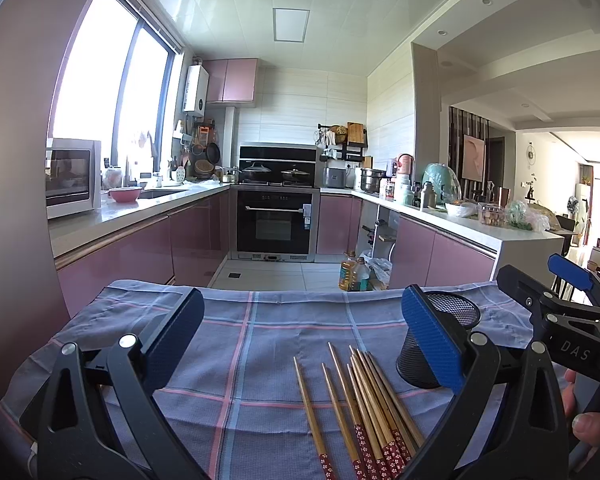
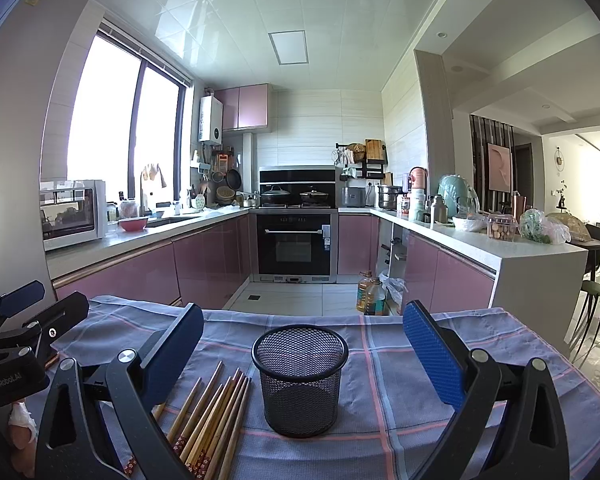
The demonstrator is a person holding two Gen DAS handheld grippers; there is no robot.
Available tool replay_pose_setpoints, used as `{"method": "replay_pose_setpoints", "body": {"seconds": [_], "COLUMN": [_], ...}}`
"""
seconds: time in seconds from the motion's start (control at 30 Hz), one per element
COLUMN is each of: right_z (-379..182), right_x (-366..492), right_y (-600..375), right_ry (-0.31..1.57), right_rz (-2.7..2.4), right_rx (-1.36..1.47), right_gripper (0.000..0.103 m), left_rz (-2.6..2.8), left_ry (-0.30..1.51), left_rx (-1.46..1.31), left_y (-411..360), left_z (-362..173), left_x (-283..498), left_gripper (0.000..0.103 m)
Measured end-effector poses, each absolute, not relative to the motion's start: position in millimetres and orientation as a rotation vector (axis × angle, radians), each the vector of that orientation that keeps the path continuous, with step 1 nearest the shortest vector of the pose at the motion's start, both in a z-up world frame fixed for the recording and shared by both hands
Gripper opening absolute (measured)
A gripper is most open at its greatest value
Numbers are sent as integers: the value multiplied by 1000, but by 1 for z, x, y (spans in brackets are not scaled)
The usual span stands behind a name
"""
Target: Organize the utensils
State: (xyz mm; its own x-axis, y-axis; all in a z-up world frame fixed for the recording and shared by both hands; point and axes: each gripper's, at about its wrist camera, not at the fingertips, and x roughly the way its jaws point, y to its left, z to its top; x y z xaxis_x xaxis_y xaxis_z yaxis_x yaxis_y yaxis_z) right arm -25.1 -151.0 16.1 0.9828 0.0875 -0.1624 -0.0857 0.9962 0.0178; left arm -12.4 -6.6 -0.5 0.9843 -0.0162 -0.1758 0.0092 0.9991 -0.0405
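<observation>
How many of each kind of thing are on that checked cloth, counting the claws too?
Chopsticks: about 8 (they overlap, so the count is unsure)
Mesh cup: 1
Claws: 2, left claw and right claw
Total: about 11

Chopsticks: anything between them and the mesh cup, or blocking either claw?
Nothing visible. The bamboo chopsticks with red floral ends lie loose on the blue checked cloth, beside the upright black mesh cup, whose open mouth is empty. Left claw and right claw are open, holding nothing.

Bamboo chopsticks (image 2: 210,420), red floral ends, loosely bundled flat on cloth; black mesh cup (image 2: 300,380) upright beside, seemingly empty.
</observation>
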Motion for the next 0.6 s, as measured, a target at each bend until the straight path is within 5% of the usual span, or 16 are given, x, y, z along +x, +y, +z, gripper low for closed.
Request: {"method": "replay_pose_setpoints", "body": {"seconds": [0.6], "right_z": [16], "right_x": [-25], "right_y": [-150], "right_ry": [169], "right_rz": [86], "right_rx": [12], "right_gripper": [97], "left_rz": [-12], "left_ry": [178], "left_rx": [-39], "left_y": [-7], "left_z": [-2], "left_x": [-12], "left_gripper": [97]}}
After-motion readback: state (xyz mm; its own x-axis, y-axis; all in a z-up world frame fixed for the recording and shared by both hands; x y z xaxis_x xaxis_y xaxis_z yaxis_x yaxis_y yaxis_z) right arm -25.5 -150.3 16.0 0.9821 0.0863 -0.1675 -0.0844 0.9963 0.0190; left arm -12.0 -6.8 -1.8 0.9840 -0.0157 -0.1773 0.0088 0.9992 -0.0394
